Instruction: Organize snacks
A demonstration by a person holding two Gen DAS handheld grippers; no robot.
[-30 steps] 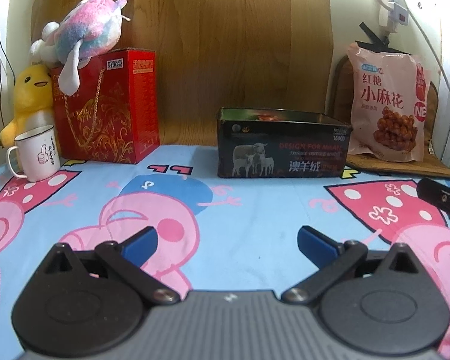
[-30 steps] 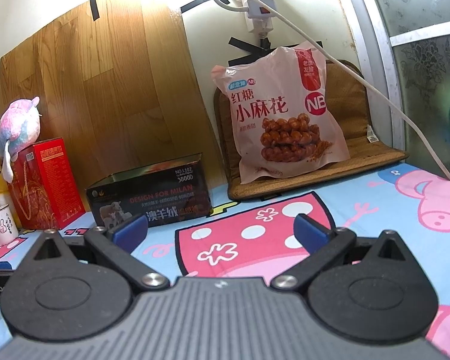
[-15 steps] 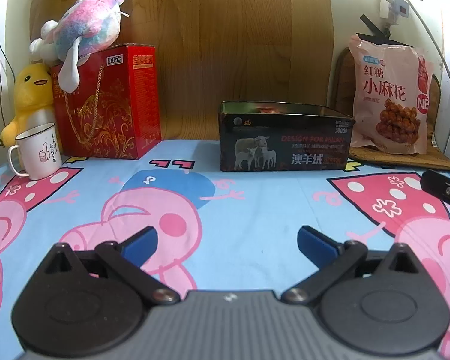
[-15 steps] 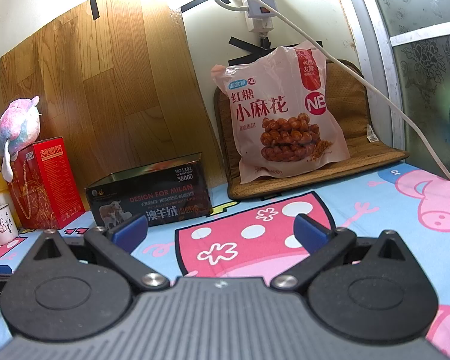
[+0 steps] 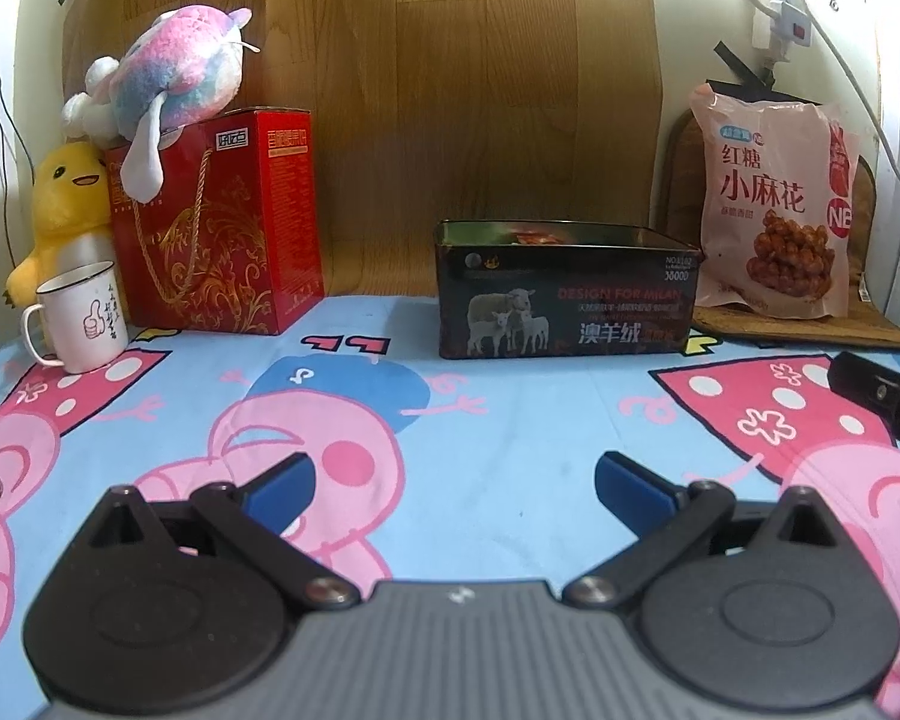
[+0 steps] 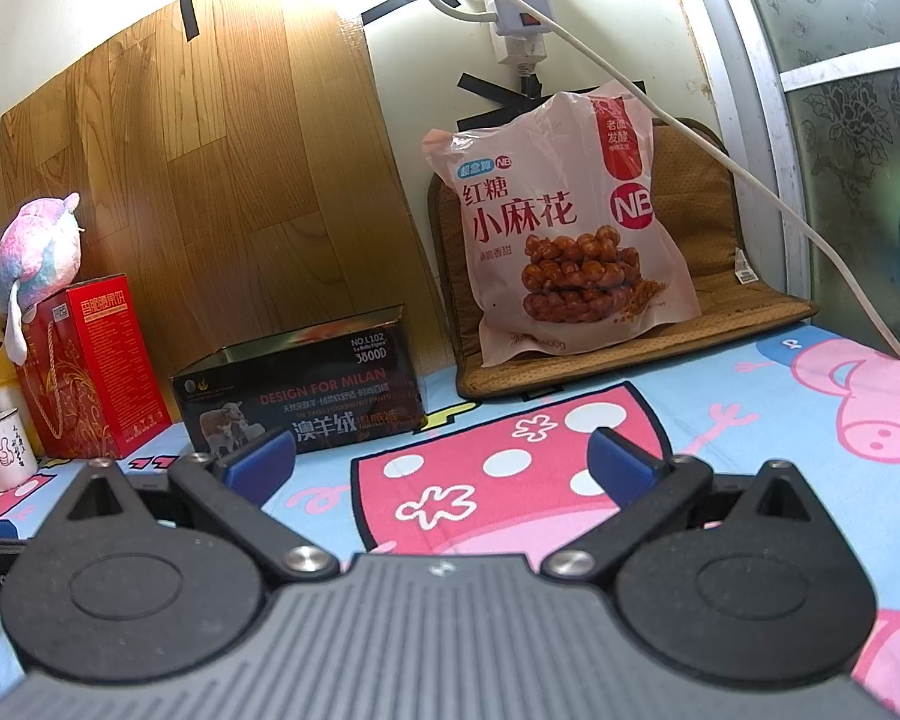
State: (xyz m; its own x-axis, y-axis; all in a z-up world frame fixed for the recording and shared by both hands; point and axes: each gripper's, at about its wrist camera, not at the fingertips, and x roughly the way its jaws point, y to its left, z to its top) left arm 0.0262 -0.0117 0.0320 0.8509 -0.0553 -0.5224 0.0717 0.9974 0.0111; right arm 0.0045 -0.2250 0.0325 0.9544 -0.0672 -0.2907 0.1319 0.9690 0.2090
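Here the pink snack bag (image 6: 570, 240) stands upright on a brown woven mat (image 6: 750, 306), its back leaning against the mat's raised part at the wall, which is likely why it stays on end with its printed face showing. Just left of it on the cartoon-print cloth (image 5: 510, 420) sits an open dark tin box (image 5: 567, 291) with sheep on its side; something reddish shows over its rim, though what lies inside is too hidden to name. If the box is where snacks belong, the bag is outside it, close beside it and apparently not touching.

The left tool (image 5: 453, 480) hangs low over the cloth, aimed squarely at the box, jaws spread wide with nothing between them. The right tool (image 6: 441, 453) is likewise spread and empty, angled toward the bag and box, a stance that would suit reaching for either.

Farther left, a red gift box (image 5: 222, 222) bears a pastel plush toy (image 5: 174, 72), with a yellow duck toy (image 5: 66, 204) and a white mug (image 5: 81, 318) beside it, well apart from the snack things
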